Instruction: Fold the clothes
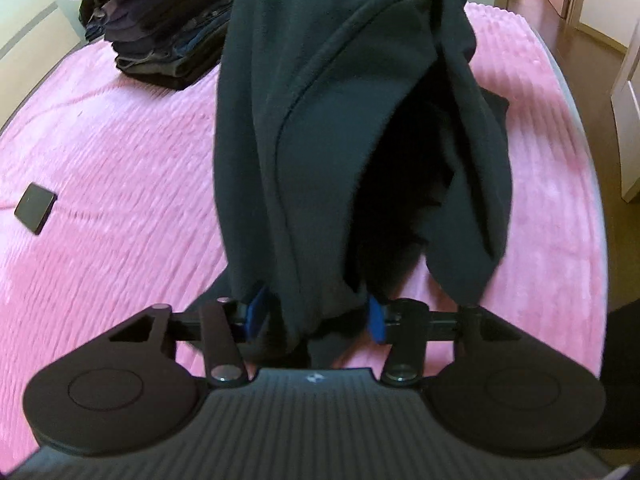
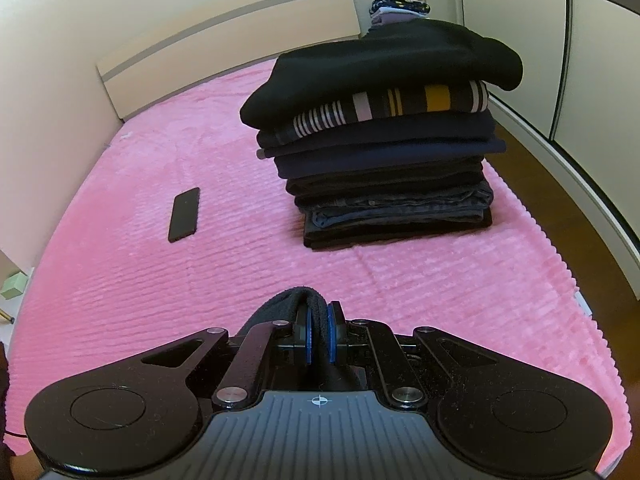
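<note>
Left wrist: left gripper (image 1: 316,316) fingers clamp dark garment (image 1: 320,120), pads half hidden | right gripper (image 2: 319,338) fingers pinch dark fabric fold (image 2: 298,300)

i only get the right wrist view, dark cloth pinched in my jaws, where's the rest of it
Observer: The dark garment hangs in front of the left hand-held gripper, above the pink blanket.
Operator: has the left one got it
Observer: A bunched fold sits between its blue pads; I cannot tell whether they press it.
Operator: is it flat anywhere
Observer: No, it drapes in loose folds with a seam curving down the front. A dark corner shows behind it on the blanket.
</note>
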A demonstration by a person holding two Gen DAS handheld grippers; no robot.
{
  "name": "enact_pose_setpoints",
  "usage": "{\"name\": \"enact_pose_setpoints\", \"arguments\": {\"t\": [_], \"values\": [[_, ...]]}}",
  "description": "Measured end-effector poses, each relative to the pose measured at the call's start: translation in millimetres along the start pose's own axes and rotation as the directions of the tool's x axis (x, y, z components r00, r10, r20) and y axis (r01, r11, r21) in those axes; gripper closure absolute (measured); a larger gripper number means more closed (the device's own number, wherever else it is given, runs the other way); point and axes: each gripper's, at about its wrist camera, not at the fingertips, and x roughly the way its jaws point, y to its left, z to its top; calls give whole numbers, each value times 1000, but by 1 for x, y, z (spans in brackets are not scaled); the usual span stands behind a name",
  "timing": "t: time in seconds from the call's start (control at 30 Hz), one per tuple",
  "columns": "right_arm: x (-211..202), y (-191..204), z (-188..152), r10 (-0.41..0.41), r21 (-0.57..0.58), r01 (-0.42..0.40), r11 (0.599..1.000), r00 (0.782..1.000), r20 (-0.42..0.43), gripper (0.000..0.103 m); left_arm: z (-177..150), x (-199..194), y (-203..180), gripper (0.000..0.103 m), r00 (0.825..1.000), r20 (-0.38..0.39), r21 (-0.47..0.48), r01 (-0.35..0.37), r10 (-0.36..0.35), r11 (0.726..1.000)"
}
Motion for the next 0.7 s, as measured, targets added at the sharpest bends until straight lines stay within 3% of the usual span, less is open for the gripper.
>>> {"name": "enact_pose_setpoints", "arguments": {"t": [0.03, 0.17, 0.37, 0.5, 0.6, 0.7], "values": [[-1, 0, 1, 3, 0, -3, 1000, 1000, 2, 97, 2, 0, 3, 81, 1000, 9, -18, -9, 9, 1000], [-7, 3, 1, 49, 27, -49, 998, 999, 17, 97, 7, -30, 28, 98, 998, 50, -154, -30, 38, 988], [-57, 54, -9, 152, -6, -152, 988, 981, 121, 97, 3, -122, 81, 98, 978, 101, -283, -149, 184, 947], [-112, 110, -34, 199, -27, -198, 980, 953, 227, 97, -9, -197, 103, 99, 935, 152, -364, -247, 319, 898], [-159, 150, -72, 206, 9, -221, 975, 922, 329, 97, -32, -264, 109, 99, 889, 184, -435, -310, 420, 846], [-206, 193, -113, 206, 45, -247, 968, 884, 420, 97, -59, -339, 107, 99, 831, 241, -454, -361, 502, 815]]}}
